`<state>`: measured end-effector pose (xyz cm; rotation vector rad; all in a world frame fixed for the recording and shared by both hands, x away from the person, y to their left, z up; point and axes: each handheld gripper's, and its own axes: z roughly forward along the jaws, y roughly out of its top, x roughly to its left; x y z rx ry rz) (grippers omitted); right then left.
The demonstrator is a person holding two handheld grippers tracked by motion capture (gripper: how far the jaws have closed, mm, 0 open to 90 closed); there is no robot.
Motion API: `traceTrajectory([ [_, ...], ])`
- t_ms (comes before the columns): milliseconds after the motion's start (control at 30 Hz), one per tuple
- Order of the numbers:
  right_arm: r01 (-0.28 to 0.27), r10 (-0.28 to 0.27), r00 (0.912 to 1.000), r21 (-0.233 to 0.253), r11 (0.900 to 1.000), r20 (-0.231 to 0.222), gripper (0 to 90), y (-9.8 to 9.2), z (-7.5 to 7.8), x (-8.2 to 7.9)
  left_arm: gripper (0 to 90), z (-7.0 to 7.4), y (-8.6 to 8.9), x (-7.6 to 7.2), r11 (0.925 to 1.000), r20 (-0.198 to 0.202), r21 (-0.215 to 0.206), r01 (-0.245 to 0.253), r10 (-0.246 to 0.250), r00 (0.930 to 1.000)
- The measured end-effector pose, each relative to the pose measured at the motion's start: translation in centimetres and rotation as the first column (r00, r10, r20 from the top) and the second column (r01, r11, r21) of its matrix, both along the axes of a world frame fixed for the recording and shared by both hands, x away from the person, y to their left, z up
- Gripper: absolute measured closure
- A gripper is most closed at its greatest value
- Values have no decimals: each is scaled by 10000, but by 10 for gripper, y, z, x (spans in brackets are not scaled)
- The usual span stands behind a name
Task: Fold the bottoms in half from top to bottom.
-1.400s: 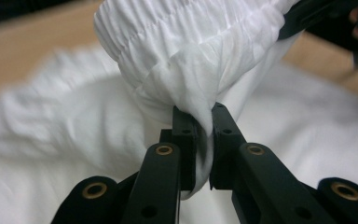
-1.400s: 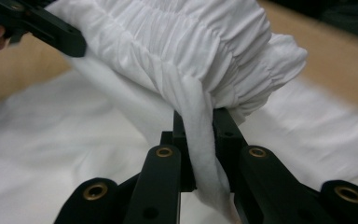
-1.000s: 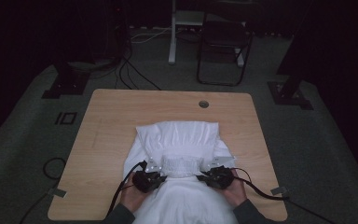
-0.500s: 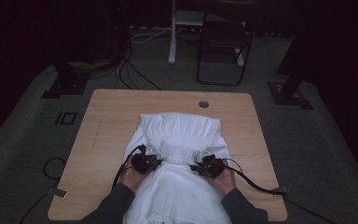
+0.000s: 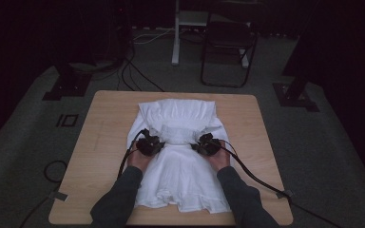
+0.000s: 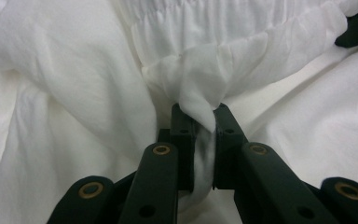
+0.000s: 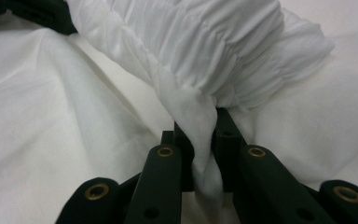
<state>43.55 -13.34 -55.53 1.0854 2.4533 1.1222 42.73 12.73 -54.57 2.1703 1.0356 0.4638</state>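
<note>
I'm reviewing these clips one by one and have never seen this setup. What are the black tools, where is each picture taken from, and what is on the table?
No robot here: a person sits at a light wooden table and holds a black two-jaw hand gripper in each hand. The wide picture comes from a fixed camera above the person, looking forward and down; the forearms enter from the bottom. The left gripper shows at its left, the right gripper at its right. The two close-ups come from cameras riding on each gripper, looking along its own jaws.

On the table lies a white gathered cloth garment, spread out with its far part bunched. Each gripper is shut on a pinch of that fabric: left gripper view, right gripper view. Behind the table stand a dark folding chair and cables.
</note>
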Motion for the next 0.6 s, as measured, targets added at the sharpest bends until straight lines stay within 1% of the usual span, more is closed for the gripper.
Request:
traceTrajectory([
  [33,82,-82,10000,103,9999,-17,834,0,-1,4,823,0,0,4,9999,-5,-100,-69,69,10000],
  [67,82,-82,10000,103,9999,-17,834,0,-1,4,823,0,0,4,9999,-5,-100,-69,69,10000],
  [100,169,-168,9998,178,9997,-58,834,0,-1,7,823,-1,1,11,9989,-94,-360,-287,283,9996],
  [133,316,-314,9995,204,9993,-67,834,1,-1,15,823,-1,1,13,9985,-129,-428,-350,344,9993],
  [167,374,-372,9993,207,9991,-89,835,1,0,16,823,-1,2,15,9975,-196,-530,-466,456,9988],
  [233,499,-498,9987,207,9985,-64,835,3,0,20,823,-3,3,18,9930,-331,-928,-736,708,9969],
  [267,499,-498,9987,207,9985,-64,835,3,0,20,824,-3,3,18,9930,-331,-928,-736,708,9969],
  [300,564,-561,9984,296,9980,-114,835,3,-1,22,824,-3,3,19,9908,-402,-1069,-831,792,9960],
  [467,602,-597,9981,323,9977,-169,836,3,0,23,826,-3,4,19,9874,-529,-1223,-1007,948,9941],
  [500,612,-606,9980,343,9975,-188,837,3,0,23,826,-3,5,18,9849,-575,-1358,-1073,1003,9933],
  [600,531,-528,9986,465,9975,-76,847,-1,3,21,836,0,7,15,9818,-692,-1540,-1113,1016,9924],
])
